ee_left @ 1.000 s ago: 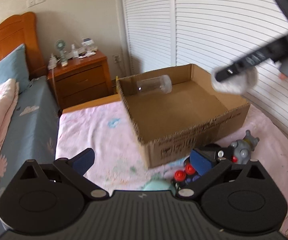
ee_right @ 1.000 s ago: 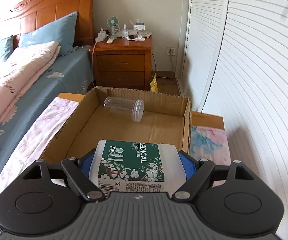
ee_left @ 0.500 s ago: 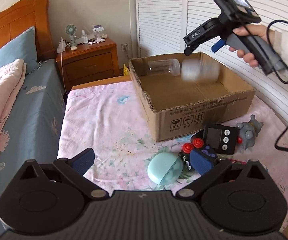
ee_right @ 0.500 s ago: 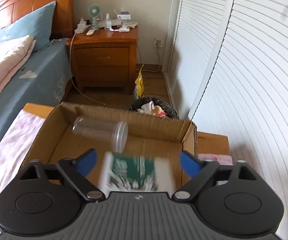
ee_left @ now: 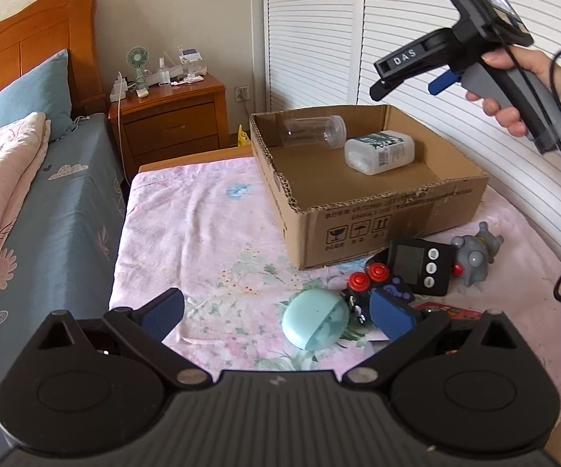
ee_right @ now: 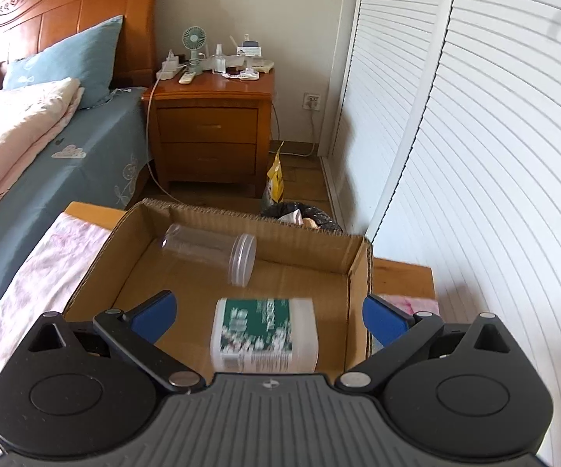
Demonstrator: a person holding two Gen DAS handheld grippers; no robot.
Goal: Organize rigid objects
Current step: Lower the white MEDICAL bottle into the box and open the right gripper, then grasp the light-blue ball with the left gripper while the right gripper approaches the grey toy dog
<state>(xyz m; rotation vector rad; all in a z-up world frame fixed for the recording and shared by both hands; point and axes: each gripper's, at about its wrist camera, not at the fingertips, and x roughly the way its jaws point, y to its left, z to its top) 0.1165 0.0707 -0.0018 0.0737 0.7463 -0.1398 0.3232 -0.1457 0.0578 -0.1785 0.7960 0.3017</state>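
A cardboard box [ee_left: 389, 214] sits on the pink floral cloth. Inside lie a clear plastic jar [ee_left: 313, 131] and a white cotton-swab container with a green label [ee_left: 379, 151]; both also show in the right wrist view, the jar [ee_right: 210, 247] and the container [ee_right: 265, 334]. My right gripper [ee_right: 269, 313] is open and empty above the box; it also shows in the left wrist view [ee_left: 409, 78]. My left gripper [ee_left: 276, 313] is open and empty, low over the cloth. In front of the box lie a light-blue round case [ee_left: 315, 325], a black timer [ee_left: 416, 266], a grey toy figure [ee_left: 473, 253] and a toy with red knobs [ee_left: 368, 276].
A bed with blue sheet [ee_left: 47, 214] lies left. A wooden nightstand [ee_right: 210, 132] with a small fan stands behind. White louvred doors [ee_right: 475, 155] run along the right. A bin with a black bag [ee_right: 300, 216] sits behind the box.
My right gripper opened and let go of the cotton-swab container, which dropped into the box beside the jar. My left gripper drew back and up from the box.
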